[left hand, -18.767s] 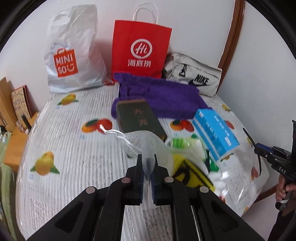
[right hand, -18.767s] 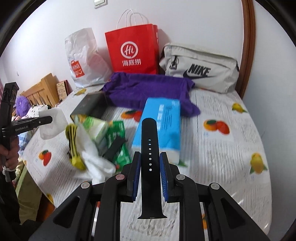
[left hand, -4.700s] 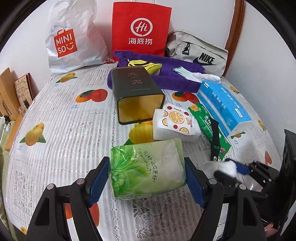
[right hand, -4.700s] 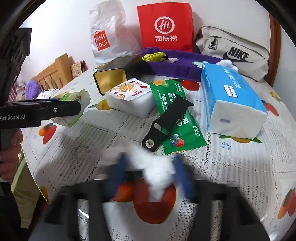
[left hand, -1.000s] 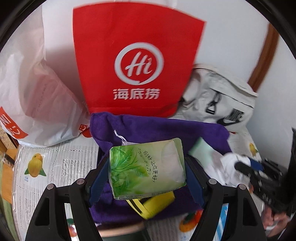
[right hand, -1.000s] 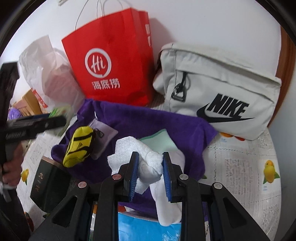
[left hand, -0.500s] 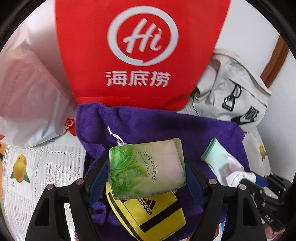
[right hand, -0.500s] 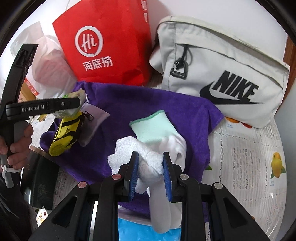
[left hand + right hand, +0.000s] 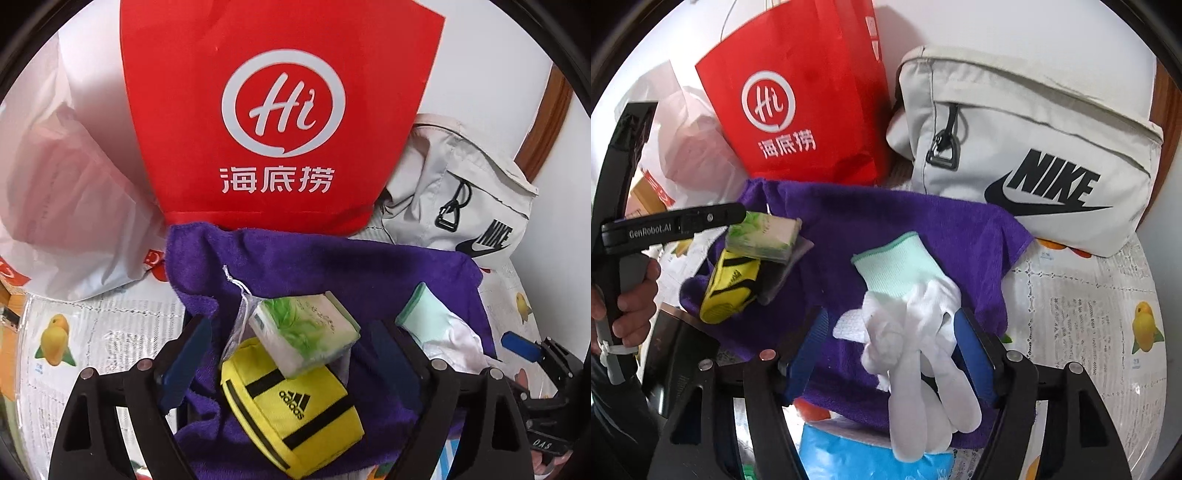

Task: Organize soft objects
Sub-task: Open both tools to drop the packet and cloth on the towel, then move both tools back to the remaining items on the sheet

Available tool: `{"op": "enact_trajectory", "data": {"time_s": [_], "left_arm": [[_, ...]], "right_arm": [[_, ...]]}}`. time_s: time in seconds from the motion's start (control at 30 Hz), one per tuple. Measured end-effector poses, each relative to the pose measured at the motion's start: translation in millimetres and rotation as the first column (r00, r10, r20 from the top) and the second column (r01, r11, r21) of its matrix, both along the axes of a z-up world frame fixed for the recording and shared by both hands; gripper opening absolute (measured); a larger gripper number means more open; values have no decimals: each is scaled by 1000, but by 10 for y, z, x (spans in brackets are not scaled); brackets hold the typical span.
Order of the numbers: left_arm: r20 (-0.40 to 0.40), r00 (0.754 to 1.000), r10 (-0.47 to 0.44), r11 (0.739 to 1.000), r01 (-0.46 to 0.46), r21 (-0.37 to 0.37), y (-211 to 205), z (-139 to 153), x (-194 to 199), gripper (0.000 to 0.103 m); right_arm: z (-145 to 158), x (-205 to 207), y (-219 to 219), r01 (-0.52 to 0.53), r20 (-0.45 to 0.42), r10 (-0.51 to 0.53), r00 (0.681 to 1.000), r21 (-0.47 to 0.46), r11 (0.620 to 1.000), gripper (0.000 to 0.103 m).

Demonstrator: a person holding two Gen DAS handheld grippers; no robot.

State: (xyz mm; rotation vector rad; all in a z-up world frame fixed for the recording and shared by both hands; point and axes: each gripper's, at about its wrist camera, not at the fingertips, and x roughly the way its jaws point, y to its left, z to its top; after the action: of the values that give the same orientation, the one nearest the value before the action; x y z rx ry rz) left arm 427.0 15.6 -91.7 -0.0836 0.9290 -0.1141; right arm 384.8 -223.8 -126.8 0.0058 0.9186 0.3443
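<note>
On the purple towel (image 9: 332,266) lies a yellow pouch (image 9: 291,410), and a green tissue pack (image 9: 306,328) rests tilted on it. My left gripper (image 9: 288,326) straddles the pack with its jaws opening, and the pads stand clear of it. In the right wrist view the same pack (image 9: 764,236) sits beside the left gripper's finger (image 9: 713,218). A white wad (image 9: 879,332) lies on a white glove with a mint cuff (image 9: 905,266) on the towel (image 9: 849,214). My right gripper (image 9: 890,317) is around the wad, its jaws opening and its pads off the wad.
A red paper bag (image 9: 280,110), a white plastic bag (image 9: 74,206) and a grey Nike bag (image 9: 1034,147) stand against the wall behind the towel. A blue tissue box (image 9: 849,454) and a dark tin (image 9: 679,354) lie nearer. A fruit-print tablecloth (image 9: 1089,314) covers the table.
Both grippers opened. The tissue pack left the left pads and dropped tilted onto the yellow pouch. The white wad came free of the right pads onto the glove. The left gripper moved closer to the towel.
</note>
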Motion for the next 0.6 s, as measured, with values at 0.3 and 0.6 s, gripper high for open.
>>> {"op": "enact_trajectory", "data": {"time_s": [0.3,0.6], "left_arm": [[60,998,8,999,-5,-38,84,314,-425,88],[161,987,7,1000,-3,-25,67,572,-1064,88]], "right_arm": [[193,-291,-41,36,9,-36,999,44,998,70],[328,-853,-34,39,37,-40,998,27,999,70]]}}
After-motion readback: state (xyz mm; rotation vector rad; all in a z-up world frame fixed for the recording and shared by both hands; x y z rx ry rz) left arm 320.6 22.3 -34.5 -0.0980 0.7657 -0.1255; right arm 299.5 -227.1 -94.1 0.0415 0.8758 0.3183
